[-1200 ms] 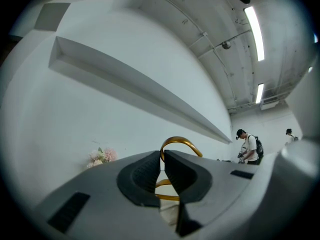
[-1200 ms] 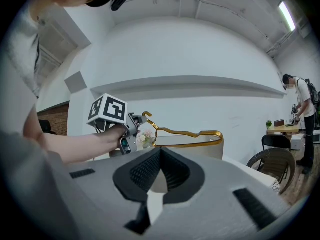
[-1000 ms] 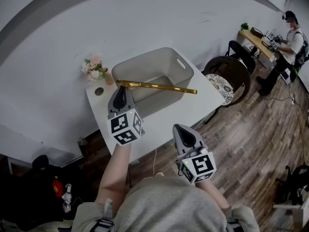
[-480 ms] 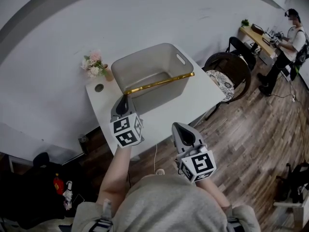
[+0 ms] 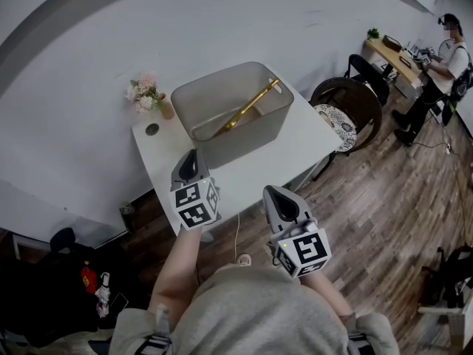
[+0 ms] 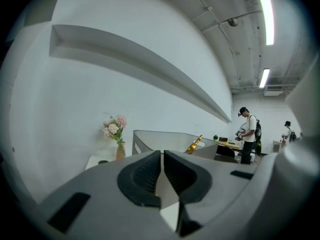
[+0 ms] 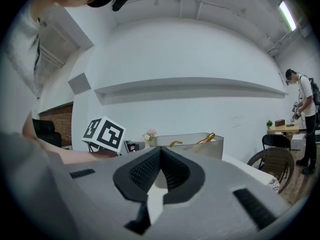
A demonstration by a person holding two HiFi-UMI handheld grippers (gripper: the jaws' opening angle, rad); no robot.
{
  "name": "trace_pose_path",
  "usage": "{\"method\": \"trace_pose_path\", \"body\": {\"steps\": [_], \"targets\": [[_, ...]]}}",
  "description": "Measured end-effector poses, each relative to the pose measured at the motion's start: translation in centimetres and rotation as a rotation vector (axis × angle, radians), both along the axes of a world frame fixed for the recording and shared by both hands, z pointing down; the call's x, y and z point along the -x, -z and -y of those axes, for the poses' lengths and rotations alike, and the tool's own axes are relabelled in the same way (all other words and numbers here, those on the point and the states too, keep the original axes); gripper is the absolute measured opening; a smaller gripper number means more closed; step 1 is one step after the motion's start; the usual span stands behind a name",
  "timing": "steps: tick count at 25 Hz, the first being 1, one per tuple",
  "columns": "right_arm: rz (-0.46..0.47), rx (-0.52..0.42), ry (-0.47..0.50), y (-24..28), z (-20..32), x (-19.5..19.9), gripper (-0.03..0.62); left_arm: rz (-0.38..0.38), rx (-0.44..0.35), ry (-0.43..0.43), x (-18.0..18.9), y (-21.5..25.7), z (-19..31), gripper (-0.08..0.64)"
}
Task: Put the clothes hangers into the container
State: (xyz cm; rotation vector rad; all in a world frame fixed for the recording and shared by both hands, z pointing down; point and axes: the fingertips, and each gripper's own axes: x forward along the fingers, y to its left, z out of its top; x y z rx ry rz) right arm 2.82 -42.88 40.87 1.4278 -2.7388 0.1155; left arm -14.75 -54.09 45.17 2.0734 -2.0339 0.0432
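Note:
A gold clothes hanger (image 5: pixel 247 108) lies slanted inside the grey container (image 5: pixel 216 148), its far end propped on the rim near the right back corner. The container stands on the white table (image 5: pixel 314 148). My left gripper (image 5: pixel 191 161) hovers over the table's near edge, short of the container, shut and holding nothing. My right gripper (image 5: pixel 278 197) is lower and to the right, off the table's front, also shut and empty. The left gripper view has the hanger's (image 6: pixel 195 144) tip sticking up over the container's (image 6: pixel 150 138) wall. Gold hanger parts (image 7: pixel 207 138) also poke above the rim in the right gripper view.
A small vase of pink flowers (image 5: pixel 146 97) and a dark round disc (image 5: pixel 152 129) sit at the table's back left corner. A wicker chair (image 5: pixel 347 109) stands right of the table. A person (image 5: pixel 443 61) works at a desk far right. Wood floor lies below.
The hanger, earlier lying across the container's front rim at my left gripper's tip, has swung round and dropped inside. My left gripper has drawn back toward me. The right gripper has barely moved.

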Motion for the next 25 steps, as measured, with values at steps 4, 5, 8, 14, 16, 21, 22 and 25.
{"method": "trace_pose_path", "body": {"steps": [4,5,8,14,16,21,22,25], "targets": [[-0.007,0.007,0.001,0.1,-1.6,-0.1,0.002,-0.015,0.0,-0.009,-0.5,0.3,-1.8,0.017],[-0.007,0.009,0.001,0.0,-2.1,-0.2,0.002,-0.018,0.001,-0.012,-0.6,0.4,-2.3,0.017],[-0.002,-0.003,-0.001,0.0,-3.6,-0.4,0.002,-0.025,-0.002,-0.02,-1.1,0.8,-4.2,0.017],[0.003,-0.012,-0.005,0.5,-7.3,-1.0,0.002,-0.043,-0.016,-0.044,-2.1,1.9,-9.2,0.017],[0.0,-0.002,-0.011,0.6,-8.8,-1.1,0.002,-0.05,-0.021,-0.057,-2.4,2.2,-11.1,0.017],[-0.011,0.02,-0.021,0.5,-12.5,-1.7,0.002,-0.066,-0.023,-0.09,-3.5,2.3,-16.2,0.017],[-0.003,0.001,-0.018,0.5,-13.2,-1.9,0.002,-0.069,-0.023,-0.097,-3.8,2.3,-17.3,0.016],[0.008,-0.025,-0.019,0.7,-15.4,-2.5,0.002,-0.077,-0.021,-0.122,-4.8,2.2,-20.4,0.015]]}}
